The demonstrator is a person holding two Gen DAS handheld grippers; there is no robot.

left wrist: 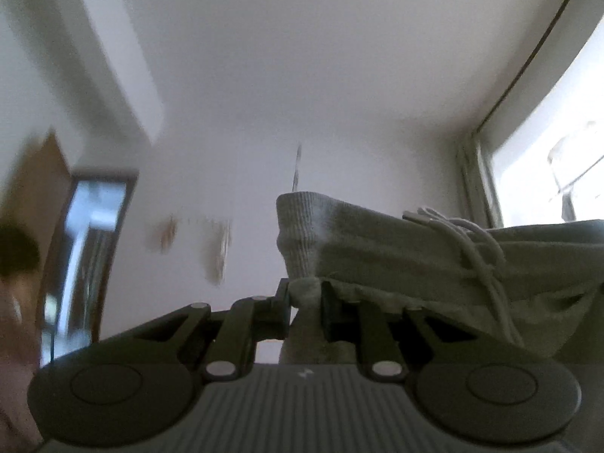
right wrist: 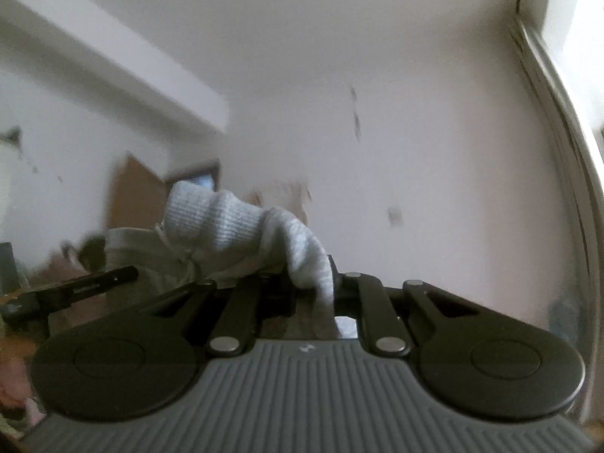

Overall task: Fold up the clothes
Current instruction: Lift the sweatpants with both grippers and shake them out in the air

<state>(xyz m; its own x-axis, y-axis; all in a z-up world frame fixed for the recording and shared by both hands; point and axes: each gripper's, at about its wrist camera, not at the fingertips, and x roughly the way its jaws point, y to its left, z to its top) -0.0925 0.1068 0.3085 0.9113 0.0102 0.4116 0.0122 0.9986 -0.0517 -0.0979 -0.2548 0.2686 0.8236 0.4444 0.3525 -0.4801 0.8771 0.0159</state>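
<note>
A grey garment (left wrist: 407, 253) with a ribbed waistband and white drawstrings (left wrist: 475, 249) is held up in the air. My left gripper (left wrist: 305, 294) is shut on the ribbed band's left corner, and the cloth stretches off to the right. In the right wrist view my right gripper (right wrist: 313, 283) is shut on the other ribbed corner of the grey garment (right wrist: 241, 226), which bunches over the jaws and trails left. Both grippers point upward toward the wall and ceiling. The left gripper (right wrist: 75, 290) shows as a dark bar at the left of the right wrist view.
A white wall (left wrist: 302, 94) and ceiling fill both views. A bright window (left wrist: 558, 143) is at the right, and a brown door (left wrist: 34, 196) with a doorway (left wrist: 90, 249) at the left. A person's blurred hand (left wrist: 15, 321) is at the left edge.
</note>
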